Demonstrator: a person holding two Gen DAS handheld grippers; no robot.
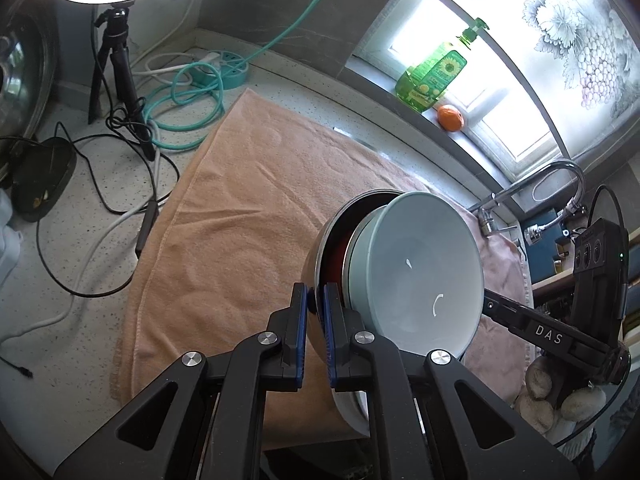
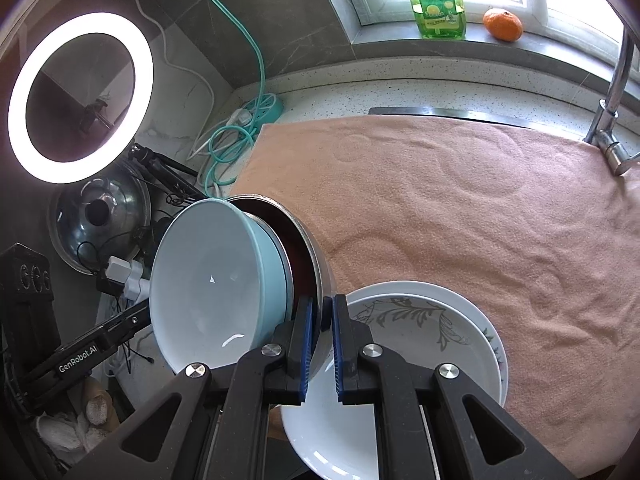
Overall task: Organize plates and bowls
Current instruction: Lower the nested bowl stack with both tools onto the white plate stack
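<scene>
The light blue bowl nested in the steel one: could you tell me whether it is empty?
Empty. The light blue bowl shows a bare, pale inside in both wrist views, with only glints of light on it.

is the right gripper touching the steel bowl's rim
Touching. In the right wrist view, the right gripper has its blue pads closed on the steel bowl rim, no gap showing.

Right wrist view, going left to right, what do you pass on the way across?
Ring light → pot lid → blue bowl → patterned plate → faucet.
</scene>
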